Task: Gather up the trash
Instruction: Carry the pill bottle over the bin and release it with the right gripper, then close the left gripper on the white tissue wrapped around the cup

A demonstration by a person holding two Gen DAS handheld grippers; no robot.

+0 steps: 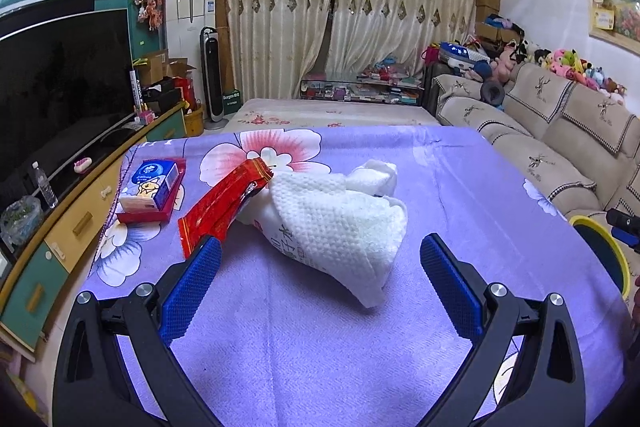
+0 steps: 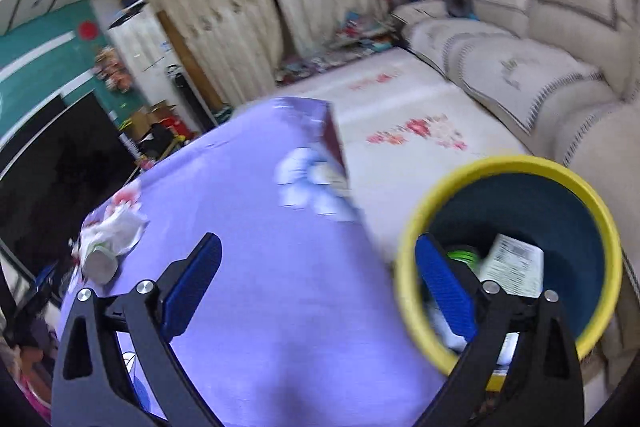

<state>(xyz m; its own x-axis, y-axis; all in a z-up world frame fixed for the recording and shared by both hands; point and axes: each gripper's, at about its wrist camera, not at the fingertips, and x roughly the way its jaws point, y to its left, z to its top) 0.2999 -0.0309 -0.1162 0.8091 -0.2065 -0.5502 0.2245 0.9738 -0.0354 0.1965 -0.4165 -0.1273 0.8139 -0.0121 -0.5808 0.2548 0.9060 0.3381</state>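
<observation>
In the left wrist view a crumpled white textured wipe (image 1: 340, 223) lies over a white package on the purple floral tablecloth (image 1: 320, 347), with a red snack wrapper (image 1: 224, 203) against its left side. My left gripper (image 1: 320, 259) is open and empty, just short of the wipe. In the right wrist view my right gripper (image 2: 320, 255) is open and empty above the table's right edge, beside a yellow-rimmed blue trash bin (image 2: 404, 243) holding several pieces of trash, one a white labelled wrapper (image 2: 512, 267). The same pile (image 2: 108, 239) shows far left, blurred.
A red tray with a blue tissue pack (image 1: 154, 187) sits at the table's left. A TV cabinet (image 1: 72, 227) runs along the left, a beige sofa (image 1: 560, 147) along the right. The bin's rim (image 1: 600, 239) shows at the table's right edge. A floral mat (image 2: 400, 131) covers the floor.
</observation>
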